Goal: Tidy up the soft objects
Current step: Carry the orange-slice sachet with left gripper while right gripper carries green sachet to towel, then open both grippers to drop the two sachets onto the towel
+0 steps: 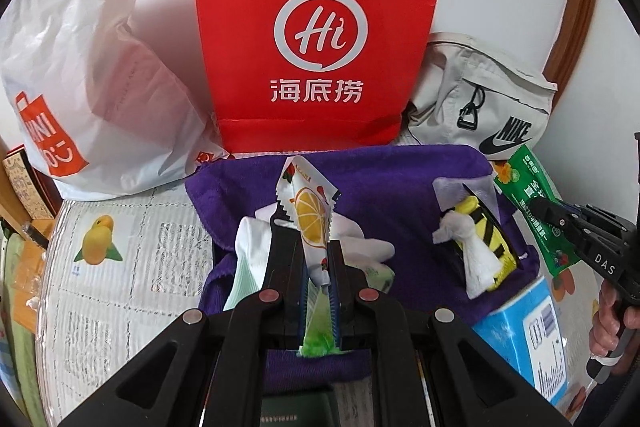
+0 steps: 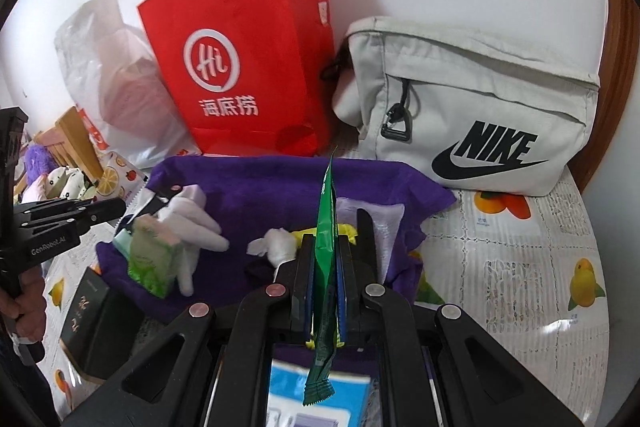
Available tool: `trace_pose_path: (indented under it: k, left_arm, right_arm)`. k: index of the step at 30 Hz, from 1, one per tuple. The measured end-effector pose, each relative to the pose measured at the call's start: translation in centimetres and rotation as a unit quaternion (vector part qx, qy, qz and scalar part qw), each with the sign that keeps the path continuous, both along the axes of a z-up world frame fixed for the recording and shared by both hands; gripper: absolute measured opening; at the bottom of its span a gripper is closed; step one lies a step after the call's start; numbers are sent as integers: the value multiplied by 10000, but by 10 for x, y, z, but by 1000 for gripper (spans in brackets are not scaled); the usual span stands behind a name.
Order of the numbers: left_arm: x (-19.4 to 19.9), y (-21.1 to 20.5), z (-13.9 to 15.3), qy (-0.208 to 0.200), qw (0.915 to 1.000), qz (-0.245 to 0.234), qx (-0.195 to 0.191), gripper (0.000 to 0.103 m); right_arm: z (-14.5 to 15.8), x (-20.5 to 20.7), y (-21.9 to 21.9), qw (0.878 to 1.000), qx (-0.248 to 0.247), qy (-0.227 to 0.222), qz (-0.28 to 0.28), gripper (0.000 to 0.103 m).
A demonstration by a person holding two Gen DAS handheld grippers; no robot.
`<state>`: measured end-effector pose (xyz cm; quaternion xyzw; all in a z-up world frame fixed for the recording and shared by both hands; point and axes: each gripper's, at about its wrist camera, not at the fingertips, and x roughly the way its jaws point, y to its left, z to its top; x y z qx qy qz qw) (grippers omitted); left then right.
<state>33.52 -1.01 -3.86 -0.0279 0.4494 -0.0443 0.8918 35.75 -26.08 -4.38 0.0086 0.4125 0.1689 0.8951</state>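
Two sachets, white fruit-print sachet and green sachet, each between closed fingers.

gloves on towel, bags behind

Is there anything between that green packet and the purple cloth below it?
Nothing visible. The right gripper holds the green packet above the purple cloth. Gloves and a yellow striped item lie on the cloth, with bare patches between.

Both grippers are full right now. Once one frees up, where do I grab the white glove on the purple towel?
Take the white glove by its fingers, coming from above: they splay free over the purple towel, while the green tissue pack overlaps its cuff side.
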Motion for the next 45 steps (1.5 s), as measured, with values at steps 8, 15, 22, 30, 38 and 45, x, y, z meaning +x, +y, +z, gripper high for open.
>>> trace_pose_path:
  k: [8, 15, 22, 30, 38, 45]
  left_arm:
    - [22, -5, -10, 164, 9998, -88, -98, 10]
    - [37, -7, -20, 323, 9992, -158, -187, 12]
    - [42, -6, -30, 439, 9985, -122, -290, 12]
    - [42, -8, -29, 438, 9986, -144, -243, 33]
    - [39, -5, -23, 463, 9989, -44, -30, 52]
    - [23, 2, -6, 327, 9995, 21, -34, 54]
  right_arm:
    - [-17, 21, 4, 9998, -73, 154, 93, 9]
    - [-31, 35, 6, 9993, -214, 308, 80, 9]
    - [-39, 39, 8, 9988, -273, 407, 83, 10]
    - [-38, 37, 13, 9985, -109, 458, 272, 19]
    - [-31, 33, 17, 9988, 36, 371, 330, 48]
    - [-17, 19, 16, 9992, 78, 295, 255, 52]
